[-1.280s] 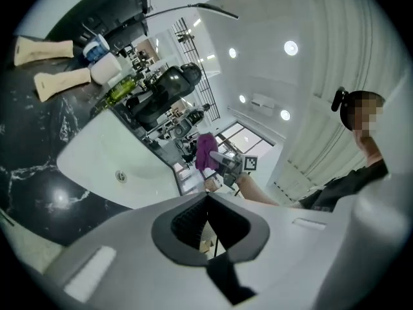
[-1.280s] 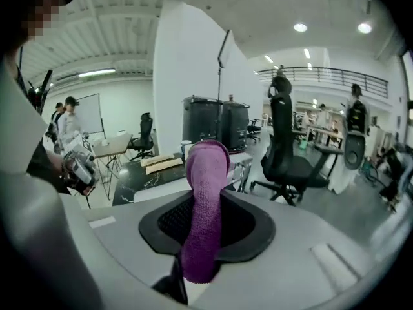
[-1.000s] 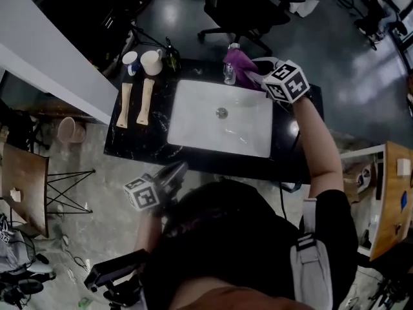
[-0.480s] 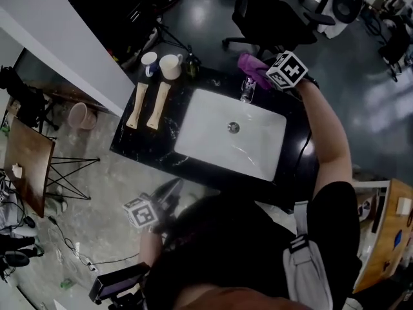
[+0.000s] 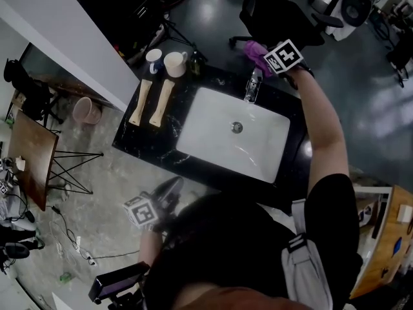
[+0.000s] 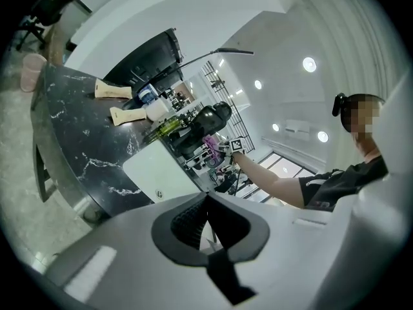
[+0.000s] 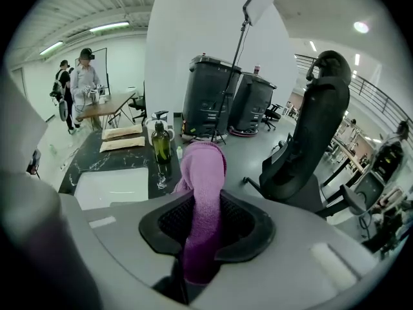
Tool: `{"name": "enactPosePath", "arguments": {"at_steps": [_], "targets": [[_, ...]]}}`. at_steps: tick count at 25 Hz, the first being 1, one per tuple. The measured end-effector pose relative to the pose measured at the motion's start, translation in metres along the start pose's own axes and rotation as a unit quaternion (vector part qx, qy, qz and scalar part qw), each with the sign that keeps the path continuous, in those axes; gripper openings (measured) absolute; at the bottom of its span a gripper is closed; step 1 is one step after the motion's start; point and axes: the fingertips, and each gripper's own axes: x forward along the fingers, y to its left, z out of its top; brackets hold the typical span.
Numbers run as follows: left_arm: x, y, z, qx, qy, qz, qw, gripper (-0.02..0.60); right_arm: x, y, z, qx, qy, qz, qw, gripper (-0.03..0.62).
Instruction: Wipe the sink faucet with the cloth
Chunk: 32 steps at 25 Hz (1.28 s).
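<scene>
Two grippers. Right gripper (image 7: 204,219) clamped on purple cloth (image 7: 205,166), held beyond the far rim of the sink (image 5: 193,134), just past the faucet (image 5: 253,85); contact not discernible. Left gripper (image 6: 206,218) shut, empty, off the sink's near side. Wiping apparently not begun; whole faucet left to do.

- The left claw (image 6: 206,202) fills the bottom of the view, jaws together with nothing between them.
- Beyond it is a black marbled surface (image 6: 77,128) with a white sink (image 6: 161,170).
- Two pale boards (image 6: 113,90), a cup (image 6: 157,110) and a bottle (image 6: 169,125) stand further along it.
- An arm (image 6: 271,176) reaches to the right claw (image 6: 226,146), with a purple cloth (image 6: 210,142) at its tip.
</scene>
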Motion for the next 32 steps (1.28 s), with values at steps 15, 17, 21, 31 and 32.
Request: {"name": "enactPosePath", "arguments": {"at_steps": [15,17,21,31,32], "targets": [[0.01,-0.009,0.008,0.007,0.035,-0.038,0.9987,-0.003,-0.078,0.138,-0.038,-0.032,-0.078,0.062,0.995,0.103],[0.013,-0.009,0.008,0.009,0.041,-0.042,0.9982,-0.003,-0.076,0.163,-0.055,-0.064,-0.065,0.058,0.994,0.102],[0.015,-0.01,0.007,0.011,0.05,-0.039,0.9979,-0.003,-0.051,0.178,-0.072,-0.09,-0.04,0.046,0.994,0.101],[-0.002,0.005,0.01,-0.002,0.029,-0.005,0.9996,-0.003,-0.019,0.107,-0.072,0.018,-0.046,0.004,0.999,0.098],[-0.003,0.006,0.01,-0.004,0.027,-0.003,0.9996,-0.003,-0.015,0.098,-0.074,0.027,-0.046,-0.005,0.999,0.098]]}}
